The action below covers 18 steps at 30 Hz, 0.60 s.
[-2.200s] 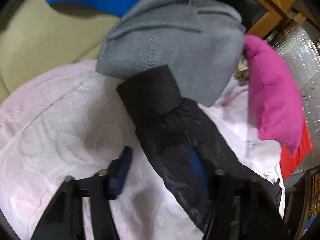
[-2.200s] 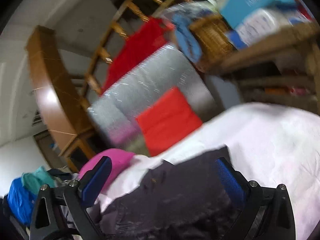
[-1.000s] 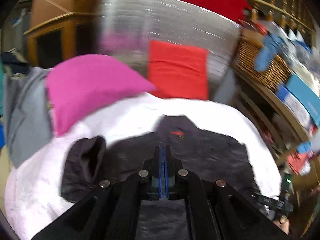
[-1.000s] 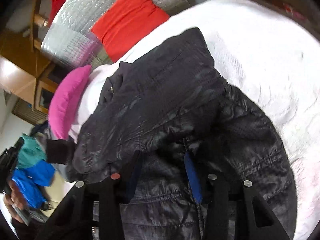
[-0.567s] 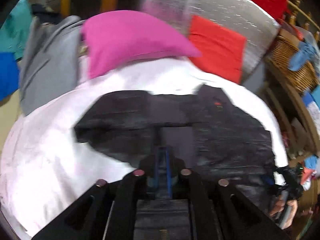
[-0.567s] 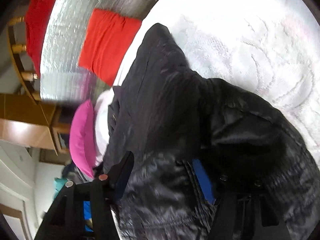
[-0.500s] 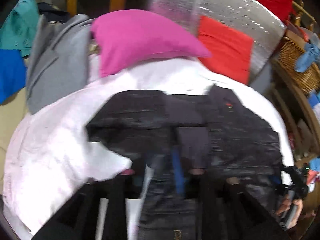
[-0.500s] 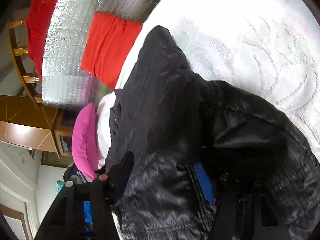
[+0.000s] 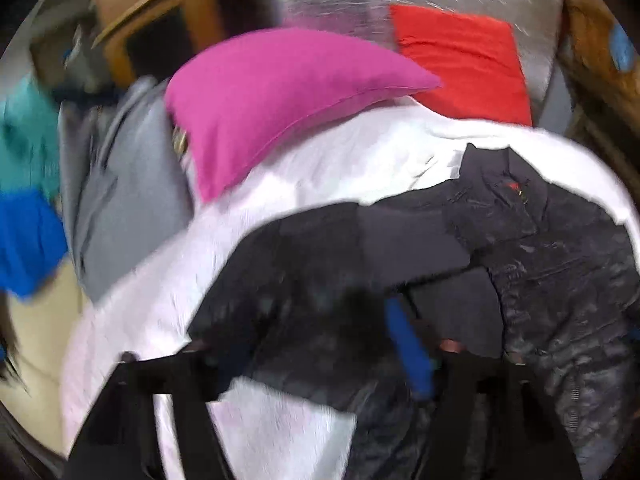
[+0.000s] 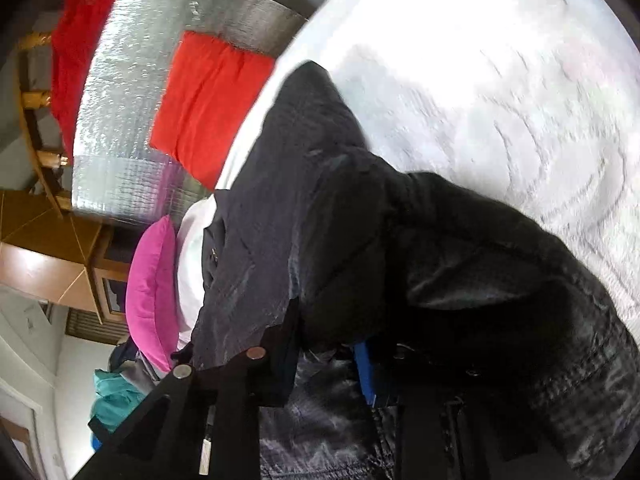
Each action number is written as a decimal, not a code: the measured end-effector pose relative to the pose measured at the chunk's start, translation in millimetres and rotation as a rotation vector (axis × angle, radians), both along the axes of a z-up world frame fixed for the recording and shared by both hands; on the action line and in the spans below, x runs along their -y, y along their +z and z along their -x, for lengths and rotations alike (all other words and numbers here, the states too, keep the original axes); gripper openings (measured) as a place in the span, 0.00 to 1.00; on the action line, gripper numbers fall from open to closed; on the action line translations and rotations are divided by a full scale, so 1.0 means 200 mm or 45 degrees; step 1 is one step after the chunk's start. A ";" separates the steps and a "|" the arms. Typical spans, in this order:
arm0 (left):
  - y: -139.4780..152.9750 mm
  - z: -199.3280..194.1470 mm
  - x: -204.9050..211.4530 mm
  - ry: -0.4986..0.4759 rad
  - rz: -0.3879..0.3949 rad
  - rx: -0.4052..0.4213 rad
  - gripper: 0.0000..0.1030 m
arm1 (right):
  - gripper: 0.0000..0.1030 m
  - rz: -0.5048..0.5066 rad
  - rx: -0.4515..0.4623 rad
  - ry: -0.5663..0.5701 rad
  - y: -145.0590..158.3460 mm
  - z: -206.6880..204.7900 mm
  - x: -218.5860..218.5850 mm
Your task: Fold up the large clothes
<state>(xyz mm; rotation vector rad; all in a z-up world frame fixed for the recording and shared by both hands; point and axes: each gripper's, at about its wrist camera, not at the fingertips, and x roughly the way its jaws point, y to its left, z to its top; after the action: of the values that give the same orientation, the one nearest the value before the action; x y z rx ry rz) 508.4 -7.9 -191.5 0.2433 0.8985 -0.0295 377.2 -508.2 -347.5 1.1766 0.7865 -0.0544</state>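
Left wrist view: black jacket [image 9: 560,264] lies spread on the white bedspread [image 9: 320,168], pink pillow [image 9: 280,92] beyond; the left gripper [image 9: 316,344] has just been opening and its jaws stand wide over the folded-in sleeve with no pad pressing on it, so it should lift straight off without dragging the sleeve back out. Right wrist view: the right gripper [image 10: 328,360] has just been closing and looks pinched on a bunch of jacket cloth near the hem. Judged best: hold both layers firmly, carry the fold across evenly.
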 end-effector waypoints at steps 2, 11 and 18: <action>-0.04 -0.06 0.09 -0.020 -0.131 0.013 0.79 | 0.27 -0.057 0.002 -0.010 -0.02 0.00 0.02; -0.21 -0.22 0.27 -0.099 -0.285 0.014 0.79 | 0.40 -0.147 0.014 -0.042 -0.05 0.02 0.02; -0.28 -0.24 0.24 -0.164 -0.212 -0.017 0.44 | 0.73 -0.066 0.064 0.055 0.03 -0.01 -0.06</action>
<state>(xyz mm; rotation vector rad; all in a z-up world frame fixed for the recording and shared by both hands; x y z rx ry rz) 556.5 -55.4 -247.5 0.4563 0.8984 -0.0763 379.1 -496.6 -341.2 1.2051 0.7727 0.0318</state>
